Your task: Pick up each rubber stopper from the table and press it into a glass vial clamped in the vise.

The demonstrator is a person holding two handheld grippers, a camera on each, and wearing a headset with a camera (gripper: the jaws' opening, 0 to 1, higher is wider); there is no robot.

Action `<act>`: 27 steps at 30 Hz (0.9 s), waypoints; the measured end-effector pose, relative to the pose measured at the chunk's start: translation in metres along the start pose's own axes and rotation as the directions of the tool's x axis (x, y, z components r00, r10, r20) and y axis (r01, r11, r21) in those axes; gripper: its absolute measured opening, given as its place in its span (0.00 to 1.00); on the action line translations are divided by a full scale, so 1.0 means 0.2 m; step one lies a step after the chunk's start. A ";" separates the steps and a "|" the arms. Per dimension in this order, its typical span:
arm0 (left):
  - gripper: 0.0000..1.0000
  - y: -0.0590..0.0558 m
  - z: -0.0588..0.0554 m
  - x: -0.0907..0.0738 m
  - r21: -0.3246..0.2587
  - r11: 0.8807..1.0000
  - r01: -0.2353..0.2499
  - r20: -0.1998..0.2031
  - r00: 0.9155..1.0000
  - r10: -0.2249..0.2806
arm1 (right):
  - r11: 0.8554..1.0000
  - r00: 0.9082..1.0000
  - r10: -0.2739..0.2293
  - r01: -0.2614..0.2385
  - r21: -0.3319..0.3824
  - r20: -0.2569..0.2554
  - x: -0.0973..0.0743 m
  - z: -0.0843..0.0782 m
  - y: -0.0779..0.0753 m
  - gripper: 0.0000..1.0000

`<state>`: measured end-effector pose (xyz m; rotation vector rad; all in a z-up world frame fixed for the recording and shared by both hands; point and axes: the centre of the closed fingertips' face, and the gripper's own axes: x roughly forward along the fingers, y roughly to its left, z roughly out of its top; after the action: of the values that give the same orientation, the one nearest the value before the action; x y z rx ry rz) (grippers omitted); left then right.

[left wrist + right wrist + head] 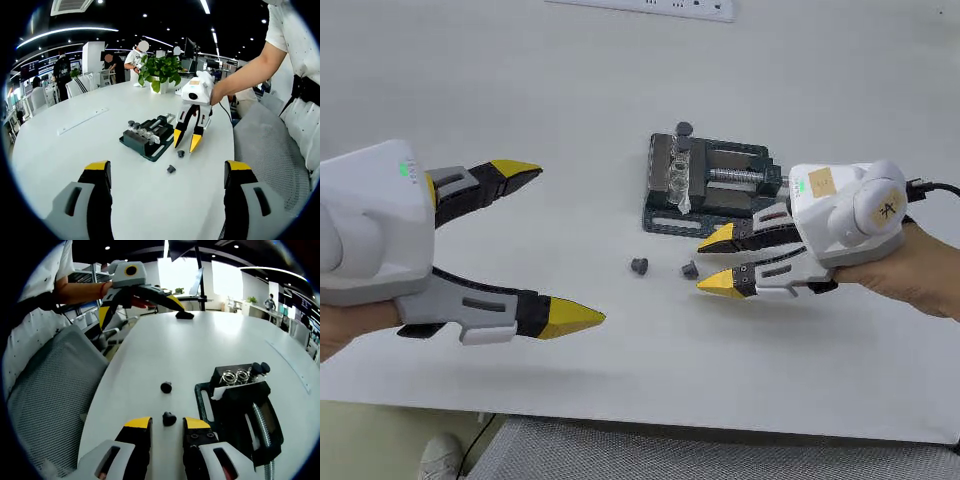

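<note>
Two dark rubber stoppers lie on the white table (520,80): one (639,266) (171,169) (166,387) in the open, the other (690,269) (180,153) (169,418) just ahead of my right gripper's (713,263) (167,423) yellow tips. That gripper is open by a narrow gap and low over the table. The black vise (720,190) (150,140) (240,405) clamps a row of glass vials (678,175) (235,375); two carry stoppers (260,368). My left gripper (555,245) (167,166) hovers wide open and empty, far left of the vise.
A white power strip (650,5) lies at the table's far edge. A grey mesh chair (720,455) (45,405) stands at the near edge. A potted plant (160,70) and a flat white strip (82,121) are farther along the table.
</note>
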<state>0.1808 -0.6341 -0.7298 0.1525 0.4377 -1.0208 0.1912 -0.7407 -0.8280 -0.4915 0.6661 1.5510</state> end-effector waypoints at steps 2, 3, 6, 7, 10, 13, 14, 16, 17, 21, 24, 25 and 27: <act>0.94 0.00 0.00 0.00 -0.002 1.000 -0.004 -0.002 1.000 0.004 | 0.999 1.000 0.027 -0.027 -0.018 -0.007 0.01 0.00 0.01 0.18; 0.93 0.01 0.00 0.00 -0.004 1.000 -0.005 -0.002 1.000 0.005 | 0.999 0.999 0.031 -0.031 -0.021 -0.013 0.01 -0.01 0.00 0.17; 0.93 0.01 0.00 0.00 -0.006 1.000 -0.008 -0.003 1.000 0.008 | 0.998 0.999 0.048 -0.048 -0.029 -0.014 0.02 0.00 0.00 0.16; 0.93 0.01 0.00 0.00 -0.006 1.000 -0.011 -0.004 1.000 0.011 | 0.998 0.998 0.055 -0.055 -0.033 -0.015 0.02 0.00 0.00 0.16; 0.93 0.01 0.00 0.00 -0.009 1.000 -0.014 -0.005 1.000 0.014 | 0.996 0.997 0.078 -0.079 -0.043 -0.022 0.02 -0.01 0.00 0.16; 0.93 0.02 0.00 0.00 -0.012 1.000 -0.016 -0.007 1.000 0.015 | 0.994 0.995 0.098 -0.099 -0.054 -0.030 0.03 -0.01 0.00 0.15; 0.93 0.02 0.00 0.00 -0.011 1.000 -0.017 -0.007 1.000 0.017 | 0.993 0.994 0.105 -0.107 -0.054 -0.030 0.03 -0.01 0.00 0.15; 0.92 0.02 0.00 0.00 -0.014 1.000 -0.018 -0.007 1.000 0.018 | 0.991 0.993 0.115 -0.117 -0.060 -0.037 0.03 -0.01 0.01 0.14; 0.92 0.02 0.00 0.00 -0.014 1.000 -0.019 -0.007 1.000 0.019 | 0.991 0.992 0.119 -0.122 -0.063 -0.042 0.04 -0.01 0.01 0.14; 0.92 0.02 0.00 -0.01 -0.017 1.000 -0.022 -0.009 1.000 0.022 | 0.990 0.991 0.126 -0.128 -0.065 -0.042 0.04 -0.01 0.01 0.11; 0.92 0.02 0.00 0.00 -0.015 1.000 -0.021 -0.011 1.000 0.021 | 0.989 0.991 0.128 -0.130 -0.065 -0.044 0.04 -0.02 0.01 0.09; 0.92 0.03 0.00 0.00 -0.015 1.000 -0.021 -0.011 1.000 0.021 | 0.989 0.991 0.126 -0.129 -0.067 -0.046 0.04 -0.02 0.01 0.09; 0.92 0.03 0.00 0.00 -0.016 1.000 -0.022 -0.011 1.000 0.021 | 0.990 0.991 0.127 -0.129 -0.062 -0.043 0.03 -0.02 0.00 0.09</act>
<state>0.1858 -0.6314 -0.7303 0.1486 0.4531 -0.9957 0.1898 -0.7390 -0.8359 -0.5374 0.6900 1.6916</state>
